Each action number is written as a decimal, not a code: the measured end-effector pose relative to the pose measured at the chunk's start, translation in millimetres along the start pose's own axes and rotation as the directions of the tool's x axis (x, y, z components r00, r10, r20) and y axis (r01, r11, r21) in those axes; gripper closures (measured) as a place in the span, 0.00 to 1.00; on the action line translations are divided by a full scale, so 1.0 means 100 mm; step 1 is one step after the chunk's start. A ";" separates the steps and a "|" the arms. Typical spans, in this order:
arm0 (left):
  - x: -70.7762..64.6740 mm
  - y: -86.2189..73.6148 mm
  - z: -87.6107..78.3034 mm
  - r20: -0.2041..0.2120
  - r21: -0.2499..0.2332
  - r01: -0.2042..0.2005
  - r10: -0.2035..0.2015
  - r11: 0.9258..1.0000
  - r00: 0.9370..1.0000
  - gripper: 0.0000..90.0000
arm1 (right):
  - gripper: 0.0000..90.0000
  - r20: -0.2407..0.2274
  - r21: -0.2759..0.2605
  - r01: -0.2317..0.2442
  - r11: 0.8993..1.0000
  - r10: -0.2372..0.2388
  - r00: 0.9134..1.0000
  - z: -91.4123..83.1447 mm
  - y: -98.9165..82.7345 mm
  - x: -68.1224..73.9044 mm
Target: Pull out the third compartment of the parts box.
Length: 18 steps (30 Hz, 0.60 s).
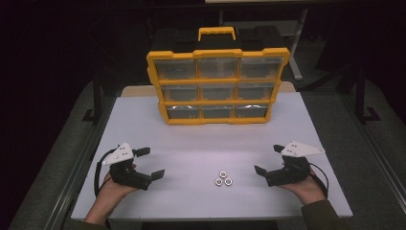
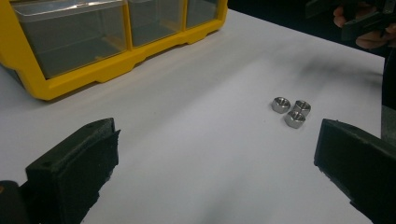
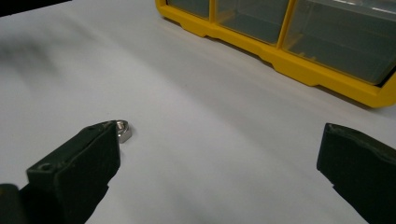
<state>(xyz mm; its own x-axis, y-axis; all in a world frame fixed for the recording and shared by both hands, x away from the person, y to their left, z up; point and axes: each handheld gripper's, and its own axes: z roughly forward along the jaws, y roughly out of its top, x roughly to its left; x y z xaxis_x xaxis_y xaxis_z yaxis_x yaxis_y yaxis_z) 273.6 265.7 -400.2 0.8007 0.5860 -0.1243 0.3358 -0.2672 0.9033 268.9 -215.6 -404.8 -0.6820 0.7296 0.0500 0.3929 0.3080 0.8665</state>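
Three small metal nuts (image 1: 222, 178) lie clustered on the white table (image 1: 201, 143), near its front edge and between my two grippers. My left gripper (image 1: 149, 163) rests at the front left, open, with nothing between its jaws. At the front right my right gripper (image 1: 269, 159) is open and empty too. In the left gripper view the nuts (image 2: 291, 110) lie ahead toward the right jaw, with the gripper (image 2: 217, 140) open wide. In the right gripper view one nut (image 3: 123, 130) peeks out behind the left jaw of the open gripper (image 3: 219, 140).
A yellow organiser case (image 1: 218, 84) with clear drawers and a handle stands upright at the table's back middle. Dark floor and table legs surround the table. The other hand (image 2: 364, 28) shows at the top right of the left gripper view.
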 end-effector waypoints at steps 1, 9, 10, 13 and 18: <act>0.00 0.00 0.00 0.002 -0.003 0.002 -0.002 1.000 1.000 0.00 | 0.00 0.001 -0.002 -0.003 1.000 0.003 1.000 -0.01 0.01 0.00; 0.01 0.04 0.02 0.021 -0.005 0.019 -0.019 1.000 1.000 0.00 | 0.00 -0.001 -0.001 0.001 1.000 -0.001 1.000 -0.02 0.02 0.00; 0.01 0.03 0.03 0.022 0.000 0.016 -0.016 1.000 1.000 0.00 | 0.00 -0.005 0.004 -0.009 1.000 0.009 1.000 -0.01 0.03 -0.01; 0.02 0.02 0.02 0.028 0.000 0.009 -0.009 1.000 1.000 0.00 | 0.00 0.001 0.008 -0.002 1.000 0.002 1.000 0.01 0.04 -0.02; 0.02 0.00 0.02 0.034 0.005 0.020 -0.020 1.000 0.999 0.00 | 0.00 -0.004 0.019 -0.001 1.000 0.001 1.000 0.05 0.08 -0.02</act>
<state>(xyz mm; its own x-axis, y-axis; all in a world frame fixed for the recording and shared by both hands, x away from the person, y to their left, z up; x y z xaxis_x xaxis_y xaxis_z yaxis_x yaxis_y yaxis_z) 275.9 265.4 -401.5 0.8101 0.5651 -0.1566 0.3542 -0.2587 0.8987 276.5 -211.5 -400.3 -0.6841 0.7275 0.0526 0.4050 0.3189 0.8569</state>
